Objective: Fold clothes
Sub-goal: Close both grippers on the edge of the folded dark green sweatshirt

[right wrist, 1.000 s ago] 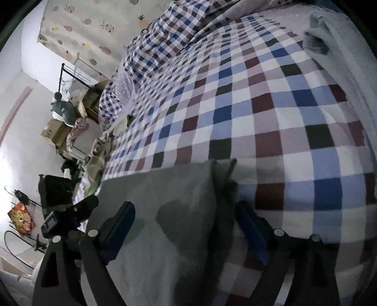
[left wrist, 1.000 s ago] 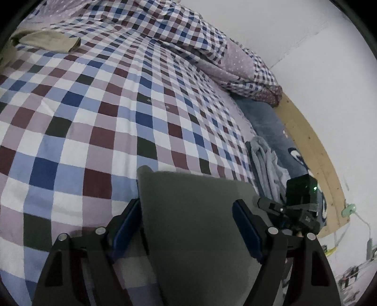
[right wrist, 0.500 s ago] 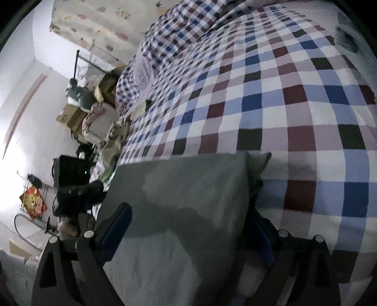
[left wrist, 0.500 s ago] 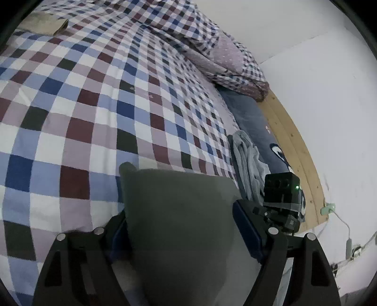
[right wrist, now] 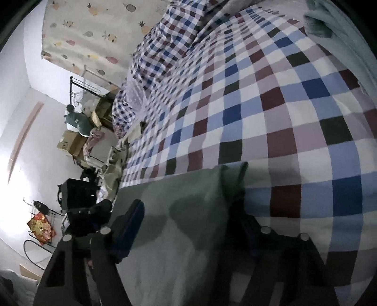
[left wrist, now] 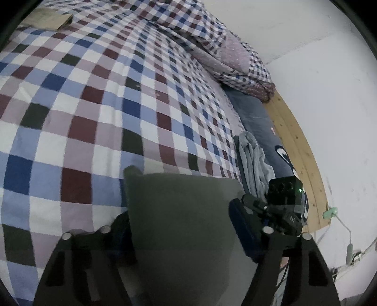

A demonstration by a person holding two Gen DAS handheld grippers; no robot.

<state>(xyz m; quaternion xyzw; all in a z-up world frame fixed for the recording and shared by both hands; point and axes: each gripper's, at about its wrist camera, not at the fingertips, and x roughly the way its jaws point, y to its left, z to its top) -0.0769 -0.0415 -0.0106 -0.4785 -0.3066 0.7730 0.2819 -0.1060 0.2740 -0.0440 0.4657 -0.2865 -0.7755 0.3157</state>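
Observation:
A grey garment lies flat on the checked bedsheet, its front edge across both wrist views. My left gripper stands open around it: the right blue finger shows beside the cloth, while the left finger is mostly hidden under the cloth's corner. My right gripper is also open astride the same grey garment; its left blue finger rests over the cloth, and the right finger is dark under a fold. Each view shows the other gripper at the side: the right gripper body and the left gripper body.
A crumpled pale grey garment lies at the bed's right edge beside a blue pillow and the wooden bed frame. A checked quilt heap and a folded beige cloth sit at the far end. Boxes and clutter fill the room beyond.
Both grippers shifted a little over the bed with the grey garment between their fingers. The cloth's corner now covers the left gripper's left finger, which showed beside it a second ago.

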